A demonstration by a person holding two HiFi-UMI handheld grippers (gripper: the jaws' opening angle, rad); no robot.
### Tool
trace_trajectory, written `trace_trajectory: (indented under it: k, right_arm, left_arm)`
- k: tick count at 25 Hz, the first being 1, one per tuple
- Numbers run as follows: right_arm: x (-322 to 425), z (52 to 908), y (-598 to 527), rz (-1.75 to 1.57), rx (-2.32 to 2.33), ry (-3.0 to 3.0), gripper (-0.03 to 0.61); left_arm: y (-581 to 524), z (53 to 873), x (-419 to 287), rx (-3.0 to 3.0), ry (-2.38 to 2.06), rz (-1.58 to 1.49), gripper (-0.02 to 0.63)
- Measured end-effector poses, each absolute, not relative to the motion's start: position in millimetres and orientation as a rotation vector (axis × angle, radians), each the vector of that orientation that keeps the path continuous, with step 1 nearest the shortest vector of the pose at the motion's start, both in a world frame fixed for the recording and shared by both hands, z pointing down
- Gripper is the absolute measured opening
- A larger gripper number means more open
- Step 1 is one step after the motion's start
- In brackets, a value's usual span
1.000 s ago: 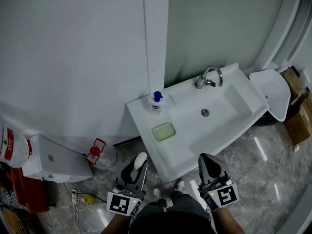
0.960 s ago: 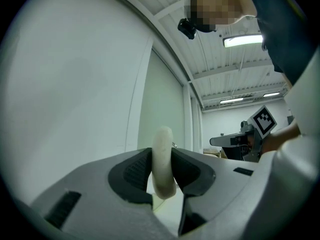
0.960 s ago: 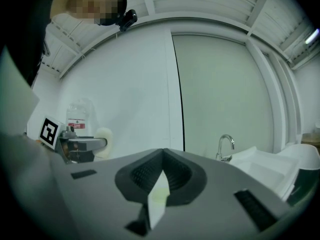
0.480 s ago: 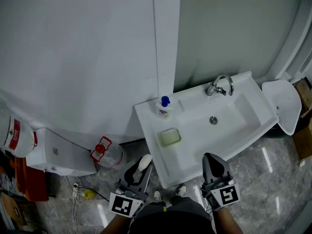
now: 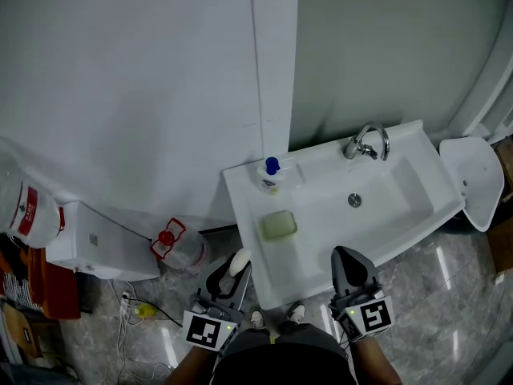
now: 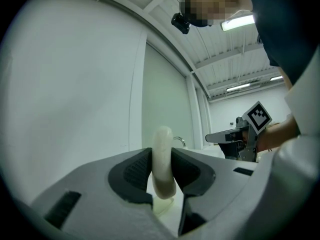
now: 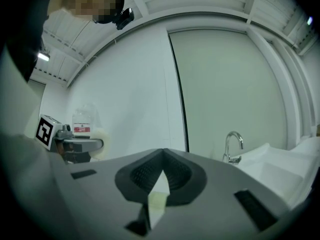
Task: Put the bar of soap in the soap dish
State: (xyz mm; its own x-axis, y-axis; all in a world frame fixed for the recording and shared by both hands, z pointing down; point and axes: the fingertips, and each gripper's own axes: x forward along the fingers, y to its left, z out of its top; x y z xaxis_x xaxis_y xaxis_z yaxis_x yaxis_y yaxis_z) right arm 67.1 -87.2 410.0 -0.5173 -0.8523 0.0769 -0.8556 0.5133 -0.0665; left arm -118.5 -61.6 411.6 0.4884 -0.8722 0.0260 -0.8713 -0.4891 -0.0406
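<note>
A cream bar of soap (image 5: 238, 261) stands on edge between the pads of my left gripper (image 5: 232, 273), which is shut on it just off the sink's front left corner. In the left gripper view the soap (image 6: 162, 161) fills the gap between the jaws, and the pale green soap dish (image 6: 163, 204) shows below it. The soap dish (image 5: 278, 224) lies on the white sink's (image 5: 409, 215) left ledge, beyond the soap. My right gripper (image 5: 353, 269) is shut and holds nothing, at the sink's front edge; its tips (image 7: 162, 173) meet, and the soap dish (image 7: 156, 202) shows under them.
A blue-capped dispenser bottle (image 5: 271, 175) stands at the sink's back left. The faucet (image 5: 367, 141) and drain (image 5: 354, 200) are further right. On the floor to the left are a red-capped jug (image 5: 180, 247), a white box (image 5: 96, 243) and cables (image 5: 136, 311). A white seat (image 5: 473, 179) stands on the right.
Both grippers have edged slightly closer to the sink, and the head view has shifted. The left gripper's hold on the soap is unchanged.
</note>
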Motion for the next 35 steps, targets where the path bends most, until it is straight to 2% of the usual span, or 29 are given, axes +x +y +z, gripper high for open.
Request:
trace_trajectory:
  k: [26, 35]
  right_arm:
    - [84, 450, -101, 0.277, 1.332, -2.746, 0.011]
    - [96, 457, -104, 0.293, 1.332, -2.732, 0.011]
  left_arm:
    - [-112, 474, -77, -2.675, 1.632, -0.283, 0.115]
    - [-151, 543, -67, -2.629, 1.472, -0.555, 0.115]
